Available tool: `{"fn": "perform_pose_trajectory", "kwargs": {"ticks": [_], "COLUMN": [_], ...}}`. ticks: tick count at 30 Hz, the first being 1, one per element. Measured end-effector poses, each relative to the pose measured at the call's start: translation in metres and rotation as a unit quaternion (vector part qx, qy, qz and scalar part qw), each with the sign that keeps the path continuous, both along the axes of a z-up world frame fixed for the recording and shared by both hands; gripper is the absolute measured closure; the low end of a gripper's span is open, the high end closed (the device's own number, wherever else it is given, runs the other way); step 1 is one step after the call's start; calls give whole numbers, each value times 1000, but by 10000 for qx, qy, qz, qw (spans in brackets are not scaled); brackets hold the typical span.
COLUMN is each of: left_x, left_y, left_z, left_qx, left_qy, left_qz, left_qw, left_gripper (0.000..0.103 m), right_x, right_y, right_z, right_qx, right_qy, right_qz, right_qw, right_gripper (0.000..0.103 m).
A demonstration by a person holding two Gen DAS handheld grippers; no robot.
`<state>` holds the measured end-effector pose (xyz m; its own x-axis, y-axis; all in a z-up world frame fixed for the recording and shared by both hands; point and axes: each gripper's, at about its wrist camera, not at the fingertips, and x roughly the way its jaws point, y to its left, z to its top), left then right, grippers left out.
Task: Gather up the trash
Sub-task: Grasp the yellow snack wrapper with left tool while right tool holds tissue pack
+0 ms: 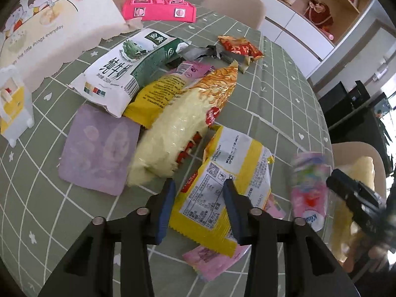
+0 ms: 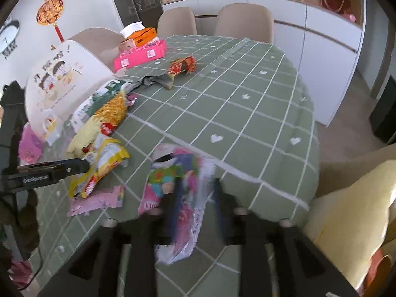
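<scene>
My left gripper [image 1: 199,195] points down at a yellow and white snack wrapper [image 1: 235,158] on the green checked tablecloth [image 1: 272,104]. Its blue pads stand either side of the wrapper's printed label without pinching it, so it is open. My right gripper [image 2: 198,198] is blurred and open over a colourful plastic pack [image 2: 178,185] that lies on the cloth between its fingers. That pack [image 1: 309,185] also shows at the right of the left wrist view. More trash lies beyond: a noodle packet [image 1: 178,128], a white and green milk pouch [image 1: 118,74] and a red wrapper [image 1: 240,47].
A pink wrapper [image 1: 212,259] lies under the yellow one. A purple mat [image 1: 99,148], a white cartoon bag [image 1: 49,24], a pink box [image 1: 158,10] and an orange tissue box [image 2: 143,34] sit on the left and far side. Beige chairs [image 2: 245,22] ring the table; its edge [image 2: 314,173] drops off on the right.
</scene>
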<state>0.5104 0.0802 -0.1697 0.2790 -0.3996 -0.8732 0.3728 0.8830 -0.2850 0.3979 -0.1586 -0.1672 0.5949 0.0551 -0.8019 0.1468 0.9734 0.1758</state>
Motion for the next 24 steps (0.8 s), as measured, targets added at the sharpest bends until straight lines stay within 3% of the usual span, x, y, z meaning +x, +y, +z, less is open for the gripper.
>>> {"fn": "perform_pose_trajectory", "kwargs": {"ticks": [1,3,6,10,15,17,18,19,21,24], "left_x": [-1,-6,-12,-13,-11,-10,-10,-9,-7,-4], "left_y": [-1,-4,-2,7,12,18,18,19,19,10], "left_z": [3,12,30,52,61,56,53,49,39,23], "left_qx": [-8,50,-6,-132,-278,-564,-662,-761,-894,-832], "left_qy": [-60,-258,-497,-716,-638,-495,-447,-375,-265,-93], "left_qz": [-33,-112,-106,14,-79,3,26,33,49,27], "left_qw": [10000,9996,9987,9973,9975,9972,9968,9964,9956,9965], "left_gripper": [86,95,96,97,97,94,90,79,58,54], "right_x": [-2,-2,0,10,23,22,21,20,12,-2], "right_y": [0,1,7,24,31,33,35,35,33,27], "right_z": [-1,-6,-12,-18,-30,-30,-30,-30,-27,-16], "right_qx": [50,90,284,68,30,-117,-268,-361,-400,-446], "right_qy": [-33,19,58,132,337,348,378,408,359,278], "right_qz": [-23,-121,-145,50,72,112,141,191,233,199], "right_qw": [10000,9999,9995,9999,9994,9993,9988,9983,9983,9984], "right_gripper": [53,53,52,52,51,57,75,88,91,95]}}
